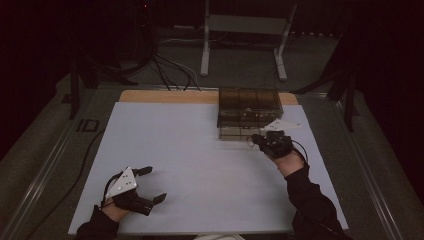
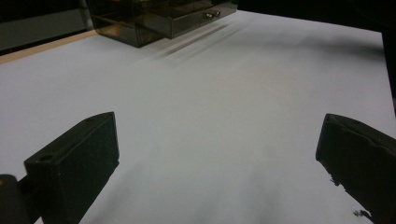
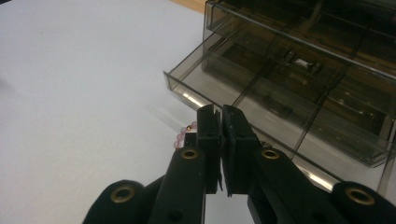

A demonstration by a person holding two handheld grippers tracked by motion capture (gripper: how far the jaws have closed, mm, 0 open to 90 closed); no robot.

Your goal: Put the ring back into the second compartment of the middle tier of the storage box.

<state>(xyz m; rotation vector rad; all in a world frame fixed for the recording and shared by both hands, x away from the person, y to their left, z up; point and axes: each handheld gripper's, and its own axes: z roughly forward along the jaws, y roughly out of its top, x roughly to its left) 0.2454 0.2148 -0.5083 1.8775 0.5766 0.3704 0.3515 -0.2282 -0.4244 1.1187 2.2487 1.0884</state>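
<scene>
A smoky clear drawer organizer [image 1: 248, 111] sits at the white board's [image 1: 190, 150] far edge, its lower drawer [image 3: 261, 98] pulled out (divided compartments, contents unclear). The right gripper [image 3: 220, 116] is clenched on a pink bead bracelet [image 3: 181, 135] just before that drawer. The left gripper [image 1: 147, 185] rests released near the near-left corner.

I see high view overhead facing 12 o'clock; right gripper view tight on drawer box [image 3: 299, 70], left gripper view far from it, box [image 2: 159, 18] at 11 o'clock
</scene>
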